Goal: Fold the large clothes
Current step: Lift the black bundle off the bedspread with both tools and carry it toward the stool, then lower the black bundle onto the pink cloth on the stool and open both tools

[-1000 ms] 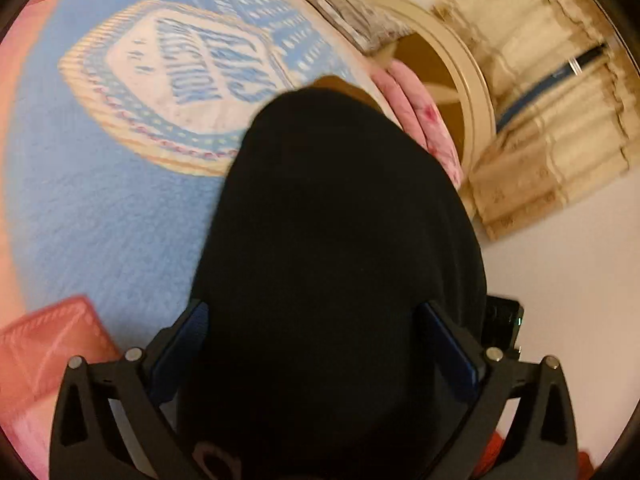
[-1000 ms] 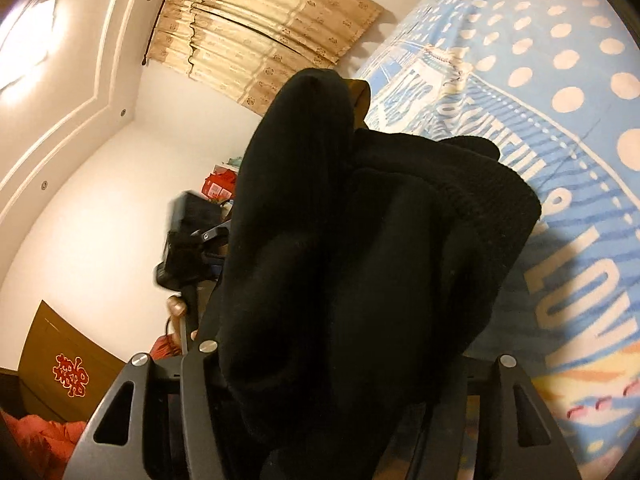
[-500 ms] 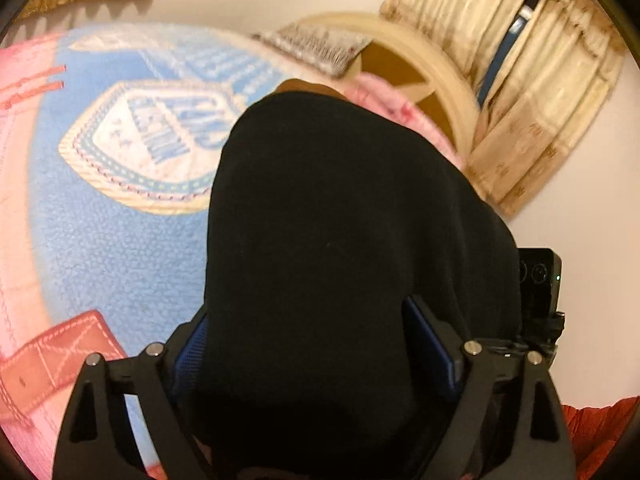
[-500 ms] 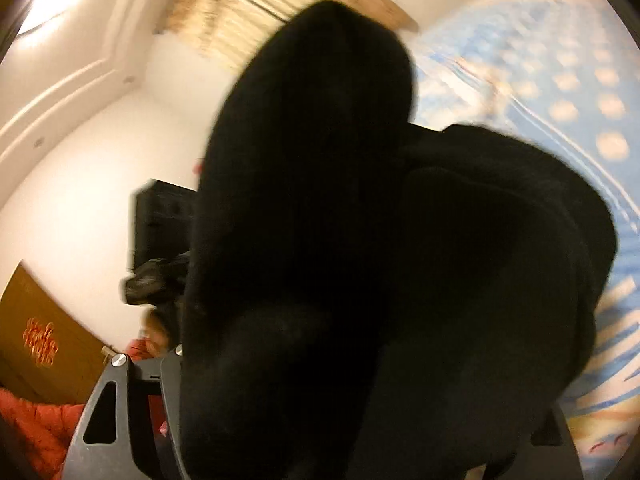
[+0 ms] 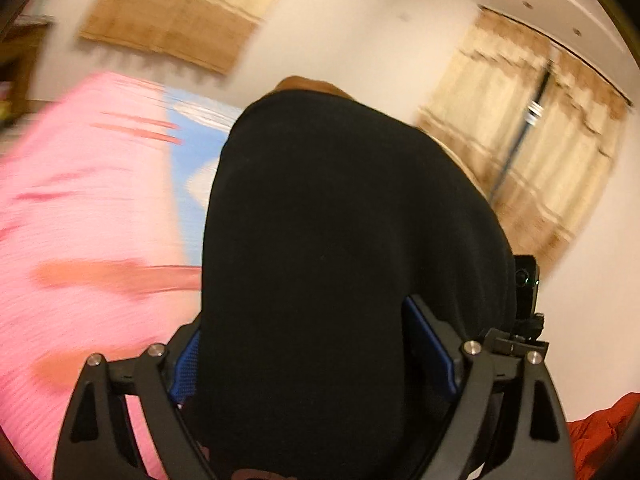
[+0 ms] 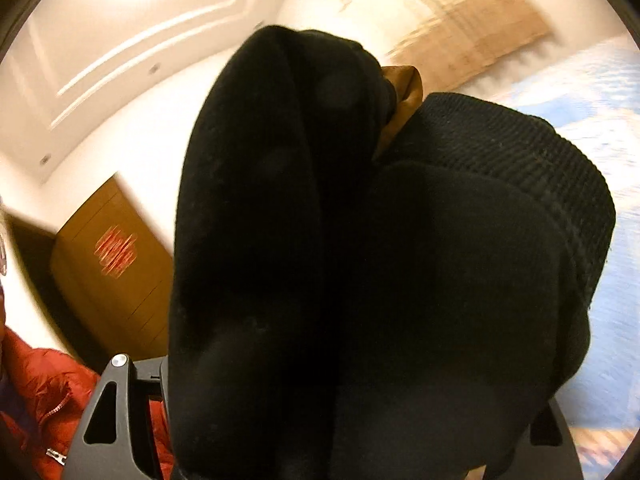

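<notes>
Left wrist view, nearest first: the left tongs (image 5: 316, 360) are pinching a thick bundle of soft black fabric, the large black garment (image 5: 344, 264), which bulges up between the two blue-lined fingers (image 5: 430, 344) and fills the middle of the picture. A sliver of brown lining (image 5: 308, 83) peeks over its top edge. Just beside the garment on the right stands a small black camera body (image 5: 526, 280) on its mount. Lower left, blurred, lies the pink and blue bedspread (image 5: 80, 208); the garment is held up off it. Farther back a white wall carries beige pleated curtains (image 5: 532, 148), and a scrap of red padded cloth (image 5: 600, 428) shows at the bottom right corner.

Right wrist view: the right tongs (image 6: 320, 420) are almost buried. Only the black frame at the lower left and a bit at the lower right show, and the fingers themselves are hidden, so I cannot tell how wide they stand, though the same garment (image 6: 360, 260) is bunched right over them. This side shows what the other does not: a ribbed knitted cuff or hem (image 6: 532, 160) on the right of the bundle, and the brown lining (image 6: 404, 92) tucked between two folds. Behind, to the left, a red quilted jacket (image 6: 48, 392), a brown wooden cabinet (image 6: 112, 264) with a red emblem, and the white moulded ceiling (image 6: 120, 40); to the right, the blue bedspread (image 6: 608, 340).
</notes>
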A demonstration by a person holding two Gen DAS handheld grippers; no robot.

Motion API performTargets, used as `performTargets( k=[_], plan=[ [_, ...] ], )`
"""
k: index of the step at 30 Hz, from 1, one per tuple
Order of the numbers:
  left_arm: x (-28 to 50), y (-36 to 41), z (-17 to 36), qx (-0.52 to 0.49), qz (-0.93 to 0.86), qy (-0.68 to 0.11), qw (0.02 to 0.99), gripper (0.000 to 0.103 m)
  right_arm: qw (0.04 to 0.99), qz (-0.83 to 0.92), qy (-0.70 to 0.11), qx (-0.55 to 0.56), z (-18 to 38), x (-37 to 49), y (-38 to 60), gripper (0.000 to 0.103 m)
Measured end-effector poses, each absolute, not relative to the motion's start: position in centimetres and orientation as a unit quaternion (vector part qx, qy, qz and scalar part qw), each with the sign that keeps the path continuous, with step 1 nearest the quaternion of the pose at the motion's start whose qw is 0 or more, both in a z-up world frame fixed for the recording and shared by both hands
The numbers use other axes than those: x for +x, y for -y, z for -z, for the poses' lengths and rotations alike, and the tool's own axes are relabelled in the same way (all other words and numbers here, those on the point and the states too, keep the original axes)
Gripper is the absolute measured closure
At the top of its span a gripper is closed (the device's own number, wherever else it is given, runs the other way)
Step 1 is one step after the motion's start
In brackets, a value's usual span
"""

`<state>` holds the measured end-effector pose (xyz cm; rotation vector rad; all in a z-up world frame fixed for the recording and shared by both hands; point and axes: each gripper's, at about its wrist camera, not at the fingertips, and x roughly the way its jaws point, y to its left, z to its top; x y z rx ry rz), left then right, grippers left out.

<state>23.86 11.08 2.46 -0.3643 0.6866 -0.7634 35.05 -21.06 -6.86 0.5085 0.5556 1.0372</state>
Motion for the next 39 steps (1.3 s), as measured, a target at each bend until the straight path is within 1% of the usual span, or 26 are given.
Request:
performTargets(
  k=[4,7,10,13,16,18,19,20,22,24,25,26,28,30,33,35,36,37,39],
  plan=[
    [19.4,-20.5,-3.3,-0.199,0.241,-0.315,0.896,0.013,0.737,-0.578,-0.287,0.201,6.3,38.9,10.9,0.027],
    [16.2,-28.1,-3.3,-0.223,0.123,-0.302,0.919,0.013,0.674,-0.642,-0.317,0.179,6.6,42.3,0.8,0.027],
    [14.6,-33.1,-2.3,-0.236,0.023,-0.289,0.927,0.013,0.633,-0.68,-0.339,0.148,7.7,44.9,-8.3,0.027],
    [15.6,-35.9,0.6,-0.246,-0.069,-0.295,0.921,0.013,0.637,-0.667,-0.372,0.106,10.3,47.6,-16.3,0.027],
    [17.9,-38.6,5.0,-0.295,-0.111,-0.325,0.892,0.023,0.675,-0.604,-0.418,0.074,14.0,50.8,-21.4,0.027],
    [17.8,-39.2,6.0,-0.32,-0.1,-0.307,0.891,0.023,0.675,-0.581,-0.442,0.11,15.5,52.8,-21.9,0.027],
    [17.8,-39.2,5.9,-0.325,-0.093,-0.303,0.891,0.022,0.659,-0.582,-0.455,0.141,16.0,53.4,-21.7,0.027],
    [17.9,-38.7,6.0,-0.319,-0.089,-0.303,0.894,0.018,0.654,-0.581,-0.461,0.148,16.0,53.7,-21.4,0.027],
    [18.5,-38.5,6.2,-0.304,-0.092,-0.313,0.895,0.012,0.659,-0.573,-0.468,0.137,15.5,53.3,-21.0,0.027],
    [18.4,-38.5,6.1,-0.297,-0.096,-0.31,0.898,0.011,0.662,-0.566,-0.47,0.146,14.5,52.4,-20.7,0.026],
    [18.5,-39.0,6.1,-0.296,-0.102,-0.306,0.899,0.009,0.667,-0.554,-0.472,0.158,14.0,52.4,-19.1,0.026],
    [18.2,-39.6,6.0,-0.298,-0.112,-0.302,0.899,0.007,0.684,-0.534,-0.467,0.167,13.2,50.5,-16.8,0.026],
    [16.3,-41.0,6.3,-0.299,-0.125,-0.297,0.898,0.006,0.743,-0.485,-0.423,0.185,11.4,51.3,-12.4,0.026],
    [14.7,-41.6,6.6,-0.288,-0.138,-0.298,0.9,0.007,0.79,-0.463,-0.365,0.172,8.6,48.9,-10.3,0.026],
    [13.6,-40.2,5.4,-0.231,-0.175,-0.3,0.909,0.008,0.816,-0.489,-0.298,0.072,4.2,42.1,-12.4,0.037],
    [13.1,-39.2,4.5,-0.191,-0.198,-0.299,0.914,0.008,0.828,-0.493,-0.266,0.016,3.8,38.1,-12.8,0.039],
    [12.8,-39.1,4.3,-0.18,-0.206,-0.299,0.914,0.008,0.83,-0.498,-0.252,-0.006,3.6,36.1,-14.2,0.042],
    [12.4,-38.5,3.9,-0.167,-0.215,-0.301,0.914,0.008,0.83,-0.498,-0.249,-0.014,3.4,34.3,-14.8,0.045],
    [12.0,-38.2,4.0,-0.149,-0.227,-0.304,0.913,0.008,0.839,-0.481,-0.254,-0.022,4.7,32.7,-15.6,0.046]
  ],
)
